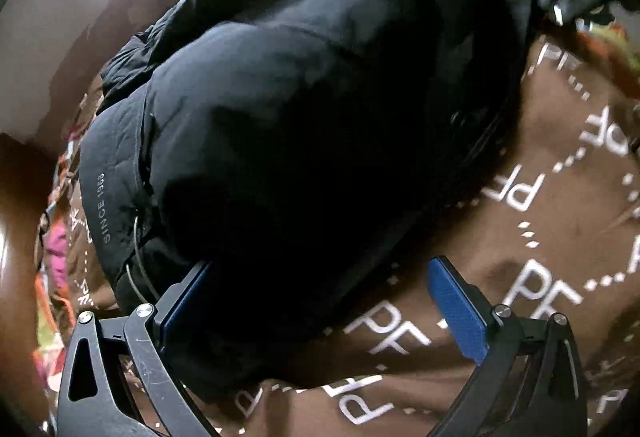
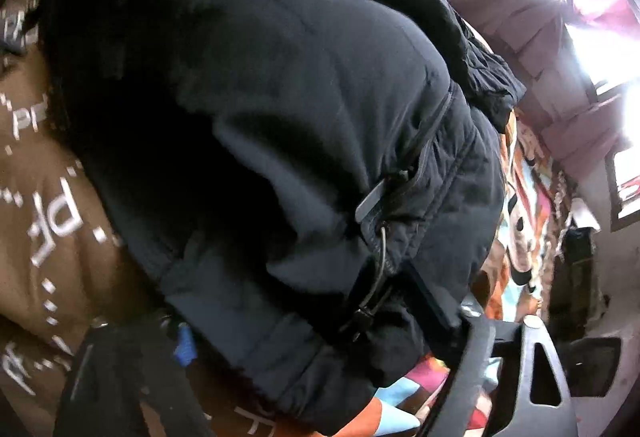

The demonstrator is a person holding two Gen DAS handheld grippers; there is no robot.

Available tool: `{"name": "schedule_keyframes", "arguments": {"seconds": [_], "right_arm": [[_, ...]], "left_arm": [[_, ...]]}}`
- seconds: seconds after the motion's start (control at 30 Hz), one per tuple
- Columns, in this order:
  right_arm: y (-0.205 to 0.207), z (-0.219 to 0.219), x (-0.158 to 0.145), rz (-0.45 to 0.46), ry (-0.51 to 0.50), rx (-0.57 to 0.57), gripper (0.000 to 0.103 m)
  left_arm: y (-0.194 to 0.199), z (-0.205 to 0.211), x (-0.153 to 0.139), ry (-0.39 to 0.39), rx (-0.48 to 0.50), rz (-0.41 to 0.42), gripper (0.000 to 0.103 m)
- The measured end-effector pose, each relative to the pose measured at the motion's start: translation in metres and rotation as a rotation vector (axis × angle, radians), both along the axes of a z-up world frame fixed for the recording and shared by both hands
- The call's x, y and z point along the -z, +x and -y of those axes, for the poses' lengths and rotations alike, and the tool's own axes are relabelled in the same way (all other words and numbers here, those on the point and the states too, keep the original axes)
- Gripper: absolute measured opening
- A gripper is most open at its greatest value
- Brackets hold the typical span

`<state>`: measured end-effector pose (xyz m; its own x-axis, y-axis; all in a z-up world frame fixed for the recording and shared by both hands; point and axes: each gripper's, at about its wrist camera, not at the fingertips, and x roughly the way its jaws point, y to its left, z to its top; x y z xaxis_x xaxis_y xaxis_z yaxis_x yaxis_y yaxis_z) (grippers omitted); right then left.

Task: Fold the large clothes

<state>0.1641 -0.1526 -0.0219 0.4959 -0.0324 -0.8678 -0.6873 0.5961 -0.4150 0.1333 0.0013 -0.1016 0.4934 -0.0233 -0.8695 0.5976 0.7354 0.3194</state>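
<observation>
Here, both grippers worked a black padded jacket (image 1: 312,109) lying on a brown blanket printed with white letters (image 1: 560,237).

The left gripper (image 1: 316,309) stood spread, jacket edge between its blue pads (image 1: 456,309), unpressed. The right gripper (image 2: 316,333) straddled the jacket's hem; whether it pinched, I could not tell. A patterned multicoloured cover (image 2: 528,189) lay beyond.

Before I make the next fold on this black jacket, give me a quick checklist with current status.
1. Left gripper jaws spread, jacket edge between them, right pad off the fabric: ok.
2. Right gripper straddling the jacket hem: ok; firm pinch: cannot tell.
3. Drawcord clear of the jaws: cannot tell.
4. Jacket lying on the brown lettered blanket: ok.
5. Jacket flat: not ok, puffed up.
</observation>
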Motion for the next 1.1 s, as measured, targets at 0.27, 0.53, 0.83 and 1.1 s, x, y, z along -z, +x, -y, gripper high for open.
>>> {"name": "schedule_keyframes", "arguments": {"seconds": [0.27, 0.53, 0.83, 1.1], "right_arm": [[0.038, -0.005, -0.045, -0.151, 0.27, 0.118, 0.024], [0.071, 0.012, -0.112, -0.259, 0.639, 0.268, 0.018], [0.086, 0.011, -0.139, -0.283, 0.75, 0.302, 0.018], [0.097, 0.018, -0.151, -0.244, 0.826, 0.311, 0.018]], "left_arm": [[0.0, -0.002, 0.006, 0.04, -0.004, 0.034, 0.101], [-0.004, -0.003, 0.004, 0.035, 0.009, 0.064, 0.101], [0.009, -0.013, -0.01, 0.056, -0.053, 0.16, 0.101], [0.028, -0.026, -0.038, 0.001, -0.107, 0.238, 0.101]]}}
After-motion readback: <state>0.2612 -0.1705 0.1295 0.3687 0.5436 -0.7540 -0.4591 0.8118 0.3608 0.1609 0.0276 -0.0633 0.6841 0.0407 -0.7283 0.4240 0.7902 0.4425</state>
